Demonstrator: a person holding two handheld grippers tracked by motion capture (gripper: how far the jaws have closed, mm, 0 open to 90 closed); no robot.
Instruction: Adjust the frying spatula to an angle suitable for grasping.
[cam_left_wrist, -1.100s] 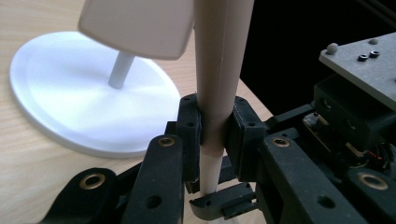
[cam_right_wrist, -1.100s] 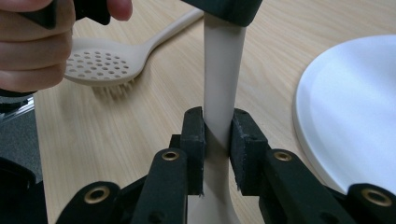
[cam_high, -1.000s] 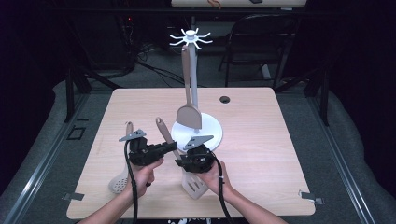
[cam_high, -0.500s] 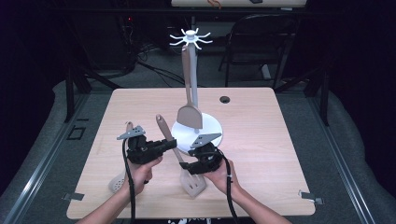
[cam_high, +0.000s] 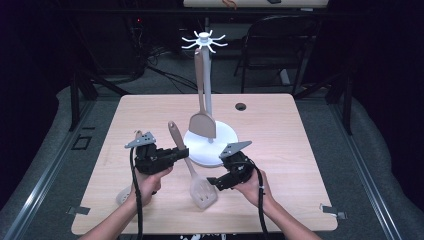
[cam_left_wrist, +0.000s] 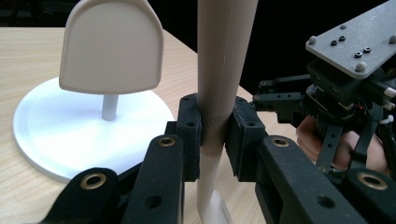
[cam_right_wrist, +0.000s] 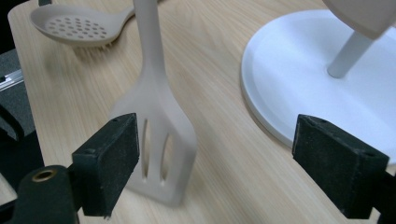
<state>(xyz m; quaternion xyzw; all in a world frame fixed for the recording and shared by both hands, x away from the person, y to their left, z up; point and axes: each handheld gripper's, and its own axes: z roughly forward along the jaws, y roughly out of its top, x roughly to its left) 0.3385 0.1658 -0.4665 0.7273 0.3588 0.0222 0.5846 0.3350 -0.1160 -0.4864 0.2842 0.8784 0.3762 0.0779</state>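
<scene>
Left claw (cam_high: 181, 152) pinches the slotted turner (cam_high: 202, 189) mid-handle; right claw (cam_high: 214, 182), just spreading, holds nothing. We should raise it steadily toward the rack (cam_high: 204, 41).

Each hand carries a black claw, the left claw (cam_high: 182, 151) and the right claw (cam_high: 214, 181), each built of a boxy body topped by a grey three-cornered plate studded with small dark screws. A black cable trails back from each along a bare forearm, with no sleeve to be seen. Seen close in the left gripper view, the jaws are flat black link bars joined by brass-ringed pivots, ending in blocky black pads (cam_left_wrist: 189, 135) with small round screw holes; the right claw's pads (cam_right_wrist: 112, 163) have a rough, grainy face.
</scene>
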